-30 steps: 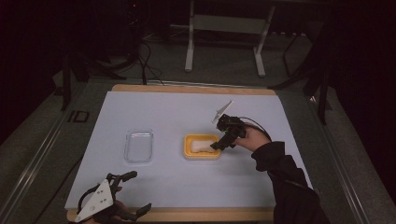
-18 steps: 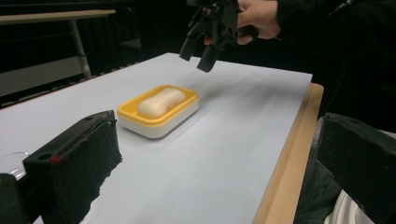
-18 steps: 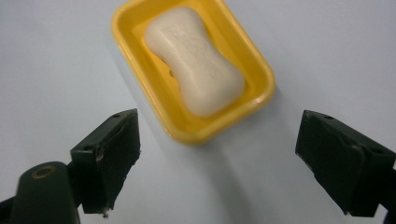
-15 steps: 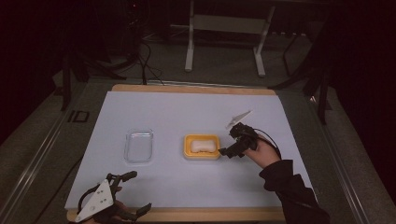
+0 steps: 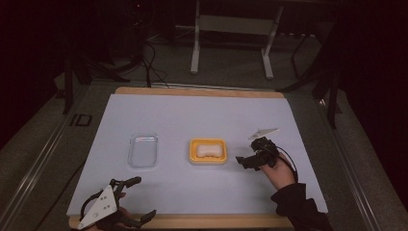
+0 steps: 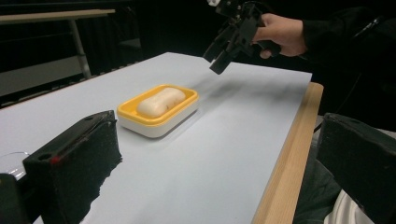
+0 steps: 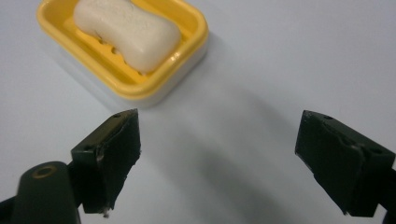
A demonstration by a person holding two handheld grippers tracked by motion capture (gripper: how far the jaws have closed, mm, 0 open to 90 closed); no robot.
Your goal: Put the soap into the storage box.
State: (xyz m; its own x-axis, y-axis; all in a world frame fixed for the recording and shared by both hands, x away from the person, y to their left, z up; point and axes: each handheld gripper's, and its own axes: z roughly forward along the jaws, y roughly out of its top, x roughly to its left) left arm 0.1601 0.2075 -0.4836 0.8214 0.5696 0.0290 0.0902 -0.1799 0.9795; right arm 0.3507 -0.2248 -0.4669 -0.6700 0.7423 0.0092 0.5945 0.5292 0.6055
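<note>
A white bar of soap [image 5: 208, 150] lies in a yellow soap dish [image 5: 193, 149] near the middle of the white table; the left gripper view shows the same soap [image 6: 161, 101] and dish [image 6: 187, 105]. My right gripper [image 5: 243, 162] hangs just right of the dish, open and empty. Its own view looks down past wide-apart jaws [image 7: 229, 158] at the soap [image 7: 126, 30] and dish [image 7: 187, 60]. My left gripper [image 5: 140, 198] rests at the front edge, open with nothing in it [image 6: 215, 158]. From there the right gripper [image 6: 219, 51] appears above the table.
A clear plastic tray [image 5: 143, 150] lies left of the dish. The table's wooden front edge [image 6: 285, 154] runs beside the left gripper. A metal stand [image 5: 231, 29] is on the floor beyond the table.
My right gripper has pulled back from over the soap dish, rightward and toward the person. The soap stays in the dish. The left gripper has not moved.
</note>
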